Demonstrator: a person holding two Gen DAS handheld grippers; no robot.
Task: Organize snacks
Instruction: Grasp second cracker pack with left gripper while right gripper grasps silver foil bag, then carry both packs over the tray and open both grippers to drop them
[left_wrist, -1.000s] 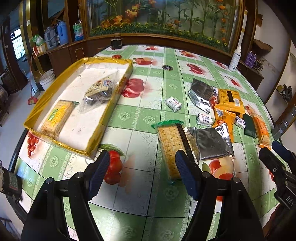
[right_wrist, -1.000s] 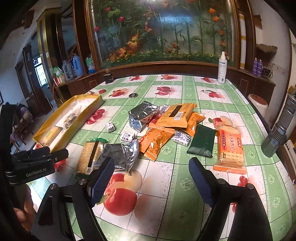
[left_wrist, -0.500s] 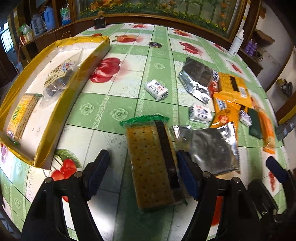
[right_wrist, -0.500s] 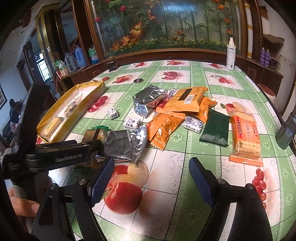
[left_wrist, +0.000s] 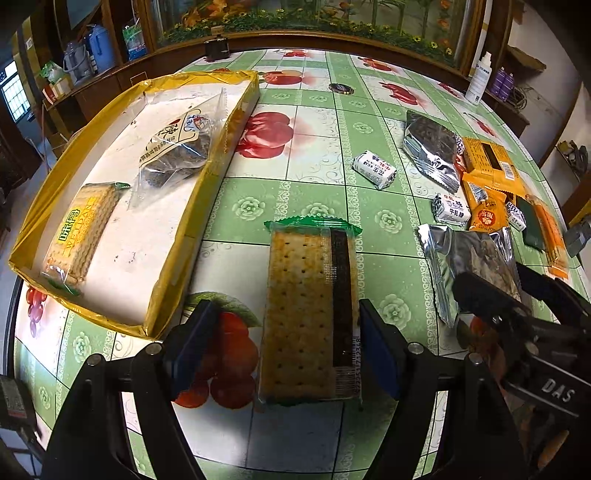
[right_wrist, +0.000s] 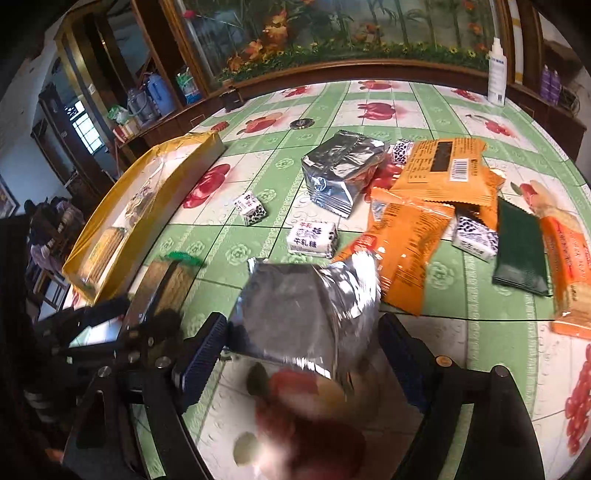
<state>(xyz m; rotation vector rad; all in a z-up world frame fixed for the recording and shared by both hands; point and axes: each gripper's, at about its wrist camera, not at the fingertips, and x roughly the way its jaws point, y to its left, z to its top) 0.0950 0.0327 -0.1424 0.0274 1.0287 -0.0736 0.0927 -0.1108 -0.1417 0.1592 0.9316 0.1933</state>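
A green-edged cracker pack (left_wrist: 310, 314) lies flat on the table between the open fingers of my left gripper (left_wrist: 284, 347); the right pad is at its edge, the left pad stands apart. My right gripper (right_wrist: 306, 354) is open around a silver foil pouch (right_wrist: 306, 314), which also shows in the left wrist view (left_wrist: 476, 266). A yellow tray (left_wrist: 192, 221) at the left holds a cracker pack (left_wrist: 81, 229) and a clear bag of dark snacks (left_wrist: 177, 147). The tray also shows in the right wrist view (right_wrist: 147, 229).
Loose snacks lie to the right: a second silver pouch (right_wrist: 343, 170), orange packs (right_wrist: 439, 166), small white candies (right_wrist: 314, 240), a dark green pack (right_wrist: 521, 251), an orange cracker pack (right_wrist: 569, 266). A white spray bottle (right_wrist: 496, 74) stands at the far edge.
Both grippers have moved forward and down. My left gripper now straddles the cracker pack. My right gripper now straddles the silver pouch.
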